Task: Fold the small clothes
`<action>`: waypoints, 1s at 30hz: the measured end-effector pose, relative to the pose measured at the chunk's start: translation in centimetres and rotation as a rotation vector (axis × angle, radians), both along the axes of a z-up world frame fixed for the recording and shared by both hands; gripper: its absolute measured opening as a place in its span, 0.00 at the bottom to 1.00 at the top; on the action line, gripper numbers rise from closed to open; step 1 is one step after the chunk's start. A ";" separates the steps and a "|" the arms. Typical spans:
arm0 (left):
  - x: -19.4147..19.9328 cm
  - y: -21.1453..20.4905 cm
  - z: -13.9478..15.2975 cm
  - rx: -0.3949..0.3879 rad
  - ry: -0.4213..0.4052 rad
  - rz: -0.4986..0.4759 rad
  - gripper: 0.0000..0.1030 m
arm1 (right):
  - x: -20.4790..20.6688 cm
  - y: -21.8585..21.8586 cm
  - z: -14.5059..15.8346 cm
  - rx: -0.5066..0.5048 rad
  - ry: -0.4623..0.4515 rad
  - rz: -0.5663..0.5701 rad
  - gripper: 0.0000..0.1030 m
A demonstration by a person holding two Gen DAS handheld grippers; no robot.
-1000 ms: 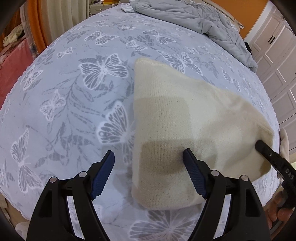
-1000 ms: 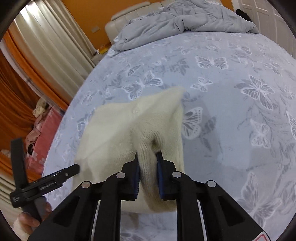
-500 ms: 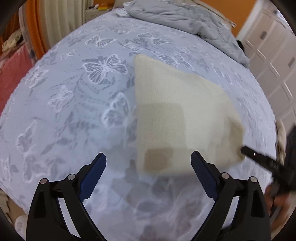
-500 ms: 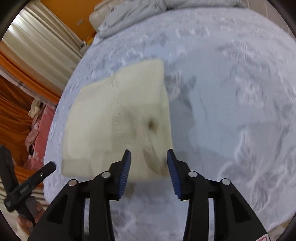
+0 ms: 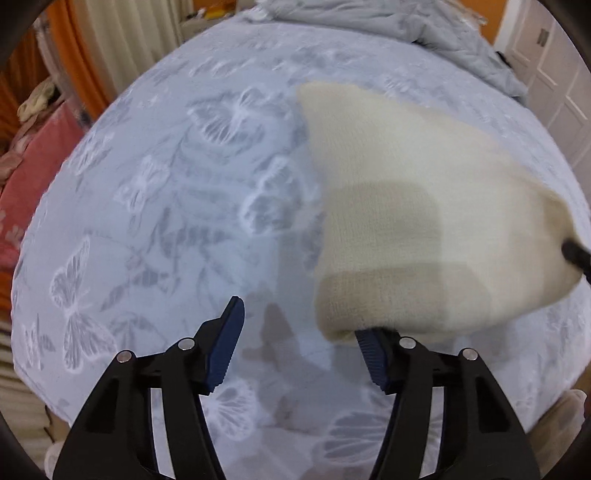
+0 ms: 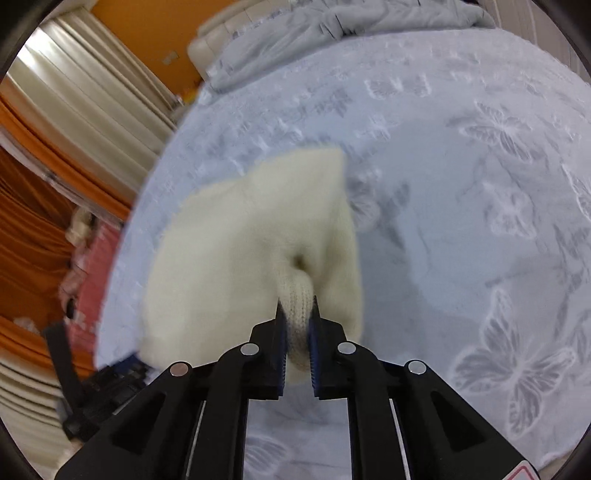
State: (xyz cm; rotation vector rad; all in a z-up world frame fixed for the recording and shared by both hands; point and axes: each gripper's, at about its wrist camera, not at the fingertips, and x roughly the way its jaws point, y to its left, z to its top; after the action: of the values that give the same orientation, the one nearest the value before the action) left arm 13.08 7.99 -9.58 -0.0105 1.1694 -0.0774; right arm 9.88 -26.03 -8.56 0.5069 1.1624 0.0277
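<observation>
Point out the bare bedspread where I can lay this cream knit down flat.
Free: butterfly bedspread left of the cream knit, and the wide stretch to its right. Crowded: the far end under the grey duvet.

Cream garment (image 5: 417, 206) hides the left tongs' (image 5: 301, 334) right fingertip.

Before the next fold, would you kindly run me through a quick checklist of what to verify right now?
1. Right claw shut on the cream knit garment: ok, a bunch of fabric sits pinched between its fingers.
2. Left claw has a grip: not ok, it is open, one finger at the garment's near edge.
3. Garment flat: not ok, it puckers toward the right claw.
4. Garment fully on the butterfly bedspread: ok.
5. Grey duvet apart from the garment: ok, it lies at the far end.
6. Fold edges aligned: cannot tell, blurred.
</observation>
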 end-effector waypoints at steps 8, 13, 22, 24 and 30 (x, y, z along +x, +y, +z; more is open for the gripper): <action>-1.4 0.5 0.2 -0.038 0.038 0.027 0.63 | -1.6 0.6 4.0 -0.032 -0.117 -0.050 0.14; -3.4 2.1 5.3 -0.178 -0.053 0.052 0.70 | 1.2 2.5 6.3 -0.116 -0.176 0.024 0.17; 1.6 -1.3 0.8 -0.055 0.007 0.039 0.75 | 2.4 1.8 1.2 -0.205 -0.046 0.036 0.06; 1.2 -1.1 1.5 -0.044 -0.010 0.033 0.74 | 0.4 1.3 3.5 -0.159 -0.076 0.007 0.09; -3.3 -0.9 6.1 -0.080 -0.083 0.010 0.81 | -5.9 2.5 6.4 -0.187 -0.100 0.004 0.14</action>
State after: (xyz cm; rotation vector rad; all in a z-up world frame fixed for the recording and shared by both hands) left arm 9.80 7.14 -3.52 -0.0837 1.0831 -0.1147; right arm 3.98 -23.50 -2.11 0.3341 1.0561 -0.0512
